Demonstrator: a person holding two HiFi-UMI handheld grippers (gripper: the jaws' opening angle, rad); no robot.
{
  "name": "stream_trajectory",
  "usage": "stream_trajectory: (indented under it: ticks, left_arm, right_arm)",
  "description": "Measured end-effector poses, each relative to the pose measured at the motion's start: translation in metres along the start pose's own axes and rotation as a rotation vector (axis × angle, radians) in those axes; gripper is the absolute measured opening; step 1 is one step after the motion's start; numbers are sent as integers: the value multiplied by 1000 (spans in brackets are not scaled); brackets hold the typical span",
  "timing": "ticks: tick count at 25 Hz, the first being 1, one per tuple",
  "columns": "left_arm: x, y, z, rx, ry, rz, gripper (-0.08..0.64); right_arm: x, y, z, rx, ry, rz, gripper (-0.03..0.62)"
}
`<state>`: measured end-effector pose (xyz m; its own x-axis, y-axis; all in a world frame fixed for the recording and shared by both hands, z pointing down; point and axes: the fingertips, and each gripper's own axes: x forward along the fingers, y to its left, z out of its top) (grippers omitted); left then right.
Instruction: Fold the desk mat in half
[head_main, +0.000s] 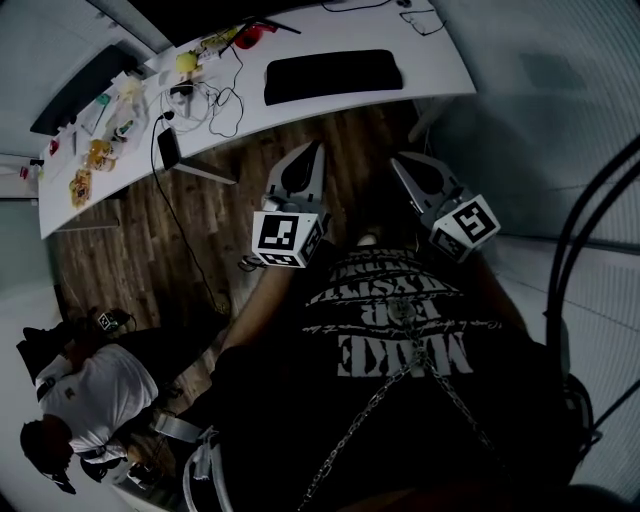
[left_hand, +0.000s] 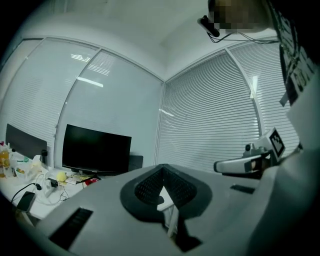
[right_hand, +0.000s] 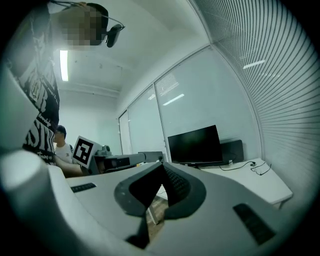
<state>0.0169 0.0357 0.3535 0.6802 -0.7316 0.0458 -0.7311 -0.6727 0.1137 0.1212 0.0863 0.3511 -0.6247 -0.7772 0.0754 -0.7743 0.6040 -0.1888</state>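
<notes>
Found left gripper (head_main: 319, 147) clenched, nothing between jaws. Found right gripper (head_main: 396, 160) likewise clenched and empty. Observed both held level above wooden floor (head_main: 190, 230), short of white desk (head_main: 440, 55). Located black desk mat (head_main: 333, 75) lying flat on that desk, well apart from both grippers. Noted cables (head_main: 215, 100) left of mat.

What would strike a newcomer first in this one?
The left gripper and right gripper, both shut and empty, stand mid-frame, short of the desk. The black mat lies flat on that white desk at the top, cables and clutter to its left. A person in white sits at lower left.
</notes>
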Motion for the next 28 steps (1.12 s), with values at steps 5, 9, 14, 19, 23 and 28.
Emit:
stream_trajectory:
  ticks: [5,9,14,19,23,28]
  left_arm:
    - [12,-6,2,28,-1,4,6]
    - [21,-10,2,39,14,1,6]
    - [25,-16,1,53,35,-14,6]
    - [34,-13,-2,57,35,-28,6]
    - [42,-8,-9,44,52,-46,6]
    - [52,11,-20,30,73,-52,6]
  right_arm:
    - [-9,-15,6,8,-39,16,0]
    - [-12,-23,1,34,-44,25,0]
    - [-15,-29,6,47,-41,36,0]
    - [-13,-53,10,59,-85,2,0]
    - [-2,-58,-2,107,-43,-18,0]
    - [22,-61,-13,111,-10,1,0]
